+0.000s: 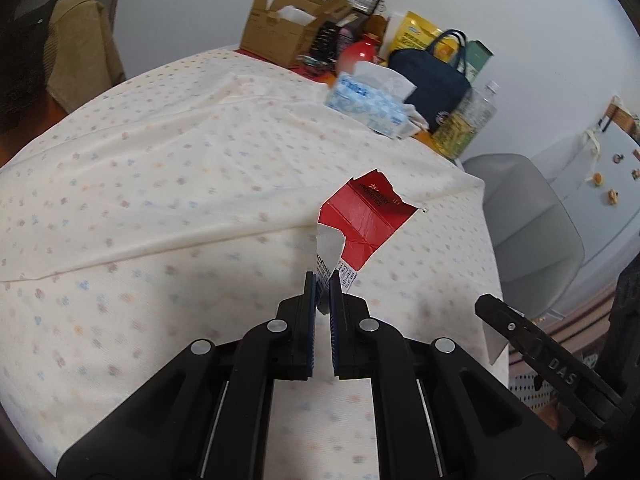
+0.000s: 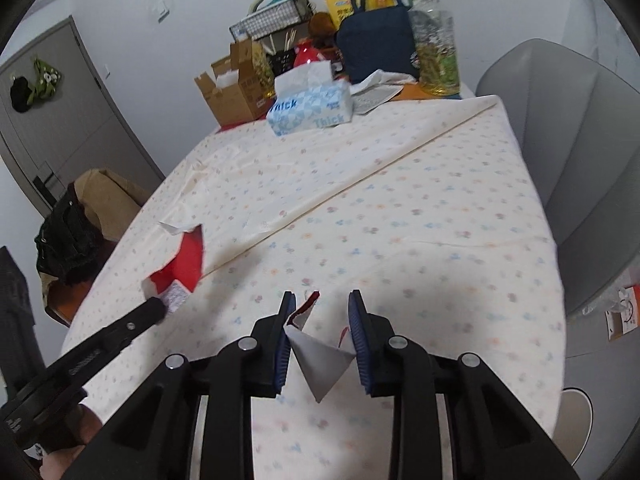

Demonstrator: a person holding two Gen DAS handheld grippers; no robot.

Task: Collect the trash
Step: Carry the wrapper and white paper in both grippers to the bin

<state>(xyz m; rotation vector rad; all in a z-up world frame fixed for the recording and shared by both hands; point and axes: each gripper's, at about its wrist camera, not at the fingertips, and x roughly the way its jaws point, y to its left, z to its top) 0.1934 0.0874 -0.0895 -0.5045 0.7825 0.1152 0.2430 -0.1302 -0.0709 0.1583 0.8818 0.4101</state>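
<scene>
Tools each pinch torn scraps (left tool (image 1: 323, 280) red wrapper (image 1: 366, 220)).

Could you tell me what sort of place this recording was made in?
Probably a home dining area: a table under a flowered tablecloth, a grey chair beside it, and household clutter such as a tissue box at the far end.

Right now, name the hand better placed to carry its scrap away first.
Left, probably: the left gripper is shut tight on the red wrapper; the right gripper pinches its white scrap less squarely.
</scene>
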